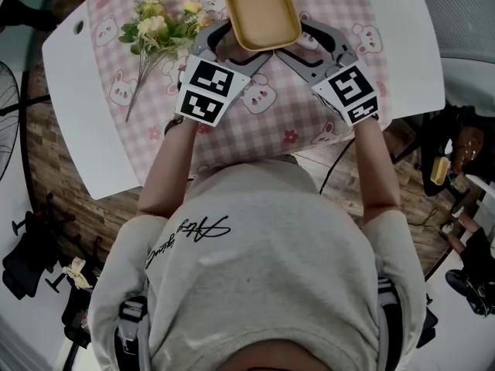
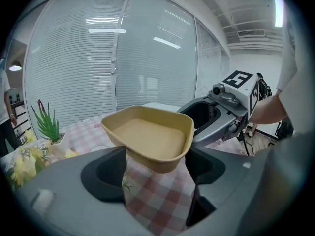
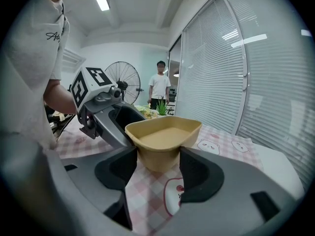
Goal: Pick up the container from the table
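Head view: left tongs (image 1: 230,49) and right tongs (image 1: 298,45) both clamp the tan container's (image 1: 261,10) near end above the table (image 1: 93,130); its unsupported far end could tip it loose.

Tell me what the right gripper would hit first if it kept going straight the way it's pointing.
The yellow container: the right gripper has it clamped between its jaws, so it would push it ahead. Past that, probably the checked tablecloth, though depth is unclear.
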A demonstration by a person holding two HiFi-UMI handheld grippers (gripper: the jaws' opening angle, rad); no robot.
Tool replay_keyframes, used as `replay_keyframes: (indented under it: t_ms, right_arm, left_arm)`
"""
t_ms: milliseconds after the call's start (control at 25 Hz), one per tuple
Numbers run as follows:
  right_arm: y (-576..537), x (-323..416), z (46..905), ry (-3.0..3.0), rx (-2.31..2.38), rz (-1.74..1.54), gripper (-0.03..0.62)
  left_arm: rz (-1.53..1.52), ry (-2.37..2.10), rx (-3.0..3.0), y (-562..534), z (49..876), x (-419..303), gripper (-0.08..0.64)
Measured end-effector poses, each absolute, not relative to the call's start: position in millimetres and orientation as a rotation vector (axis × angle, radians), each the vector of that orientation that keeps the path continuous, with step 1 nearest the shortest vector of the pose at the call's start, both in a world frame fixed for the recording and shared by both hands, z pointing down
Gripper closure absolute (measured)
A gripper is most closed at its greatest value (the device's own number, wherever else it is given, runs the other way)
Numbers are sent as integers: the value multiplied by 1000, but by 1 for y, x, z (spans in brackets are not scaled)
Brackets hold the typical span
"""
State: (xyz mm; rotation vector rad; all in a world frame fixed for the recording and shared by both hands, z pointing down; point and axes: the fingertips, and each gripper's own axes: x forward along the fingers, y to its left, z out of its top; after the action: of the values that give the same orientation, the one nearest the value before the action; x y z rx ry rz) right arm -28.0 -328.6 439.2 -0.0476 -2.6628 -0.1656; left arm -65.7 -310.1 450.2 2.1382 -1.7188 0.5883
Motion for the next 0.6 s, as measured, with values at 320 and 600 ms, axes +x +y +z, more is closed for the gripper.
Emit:
replay_keyframes:
  t_ms: [320, 600]
  right_arm:
    - [-324, -26, 423, -2690, -32, -184, 324]
    - [-320, -23, 411, -2709, -34, -202, 325]
  left_arm:
    - [582, -1735, 2152, -306, 436, -63, 189]
    - [587, -1763, 2154, -304, 426, -61, 187]
